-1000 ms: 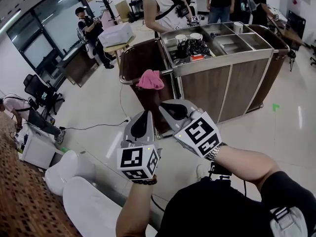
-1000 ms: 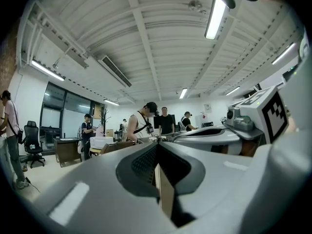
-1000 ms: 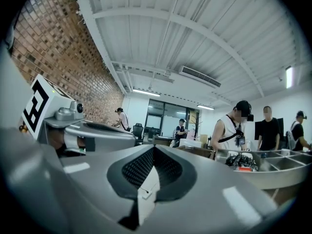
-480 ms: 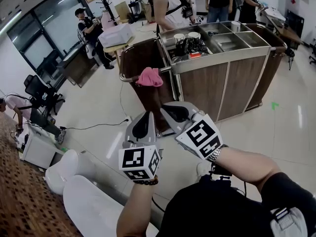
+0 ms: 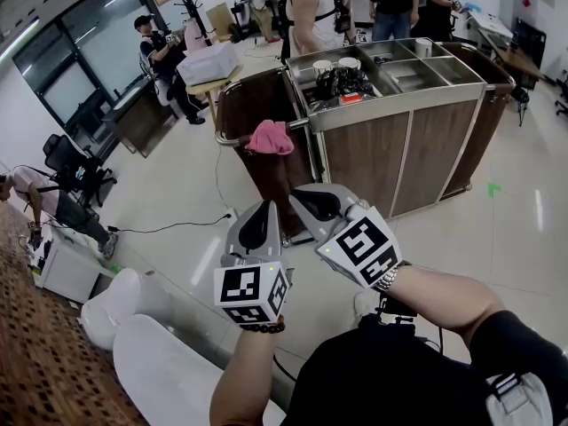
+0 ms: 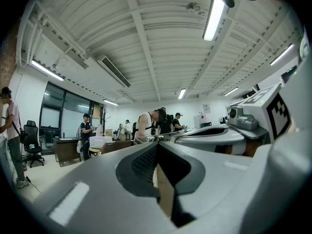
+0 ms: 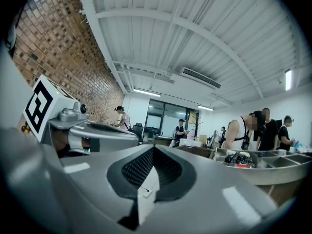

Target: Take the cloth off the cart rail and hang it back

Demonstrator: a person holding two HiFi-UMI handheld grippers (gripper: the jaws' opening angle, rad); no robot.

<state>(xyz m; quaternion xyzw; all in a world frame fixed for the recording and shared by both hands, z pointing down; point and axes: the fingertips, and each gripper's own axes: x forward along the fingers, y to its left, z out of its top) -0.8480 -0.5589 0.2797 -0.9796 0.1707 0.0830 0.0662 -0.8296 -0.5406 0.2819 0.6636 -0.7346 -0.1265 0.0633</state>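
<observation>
Left claw [image 5: 257,207] closed, empty. Right claw [image 5: 306,195] closed, empty. Both are well apart from the cart [image 5: 399,140]. Pink cloth [image 5: 270,138] draped over the rail [image 5: 231,138] at the cart's left end.

Risk: arriving with claws closed would likely nudge the cloth off the rail onto the floor.

Count: one cloth, one cart, two claws.
</observation>
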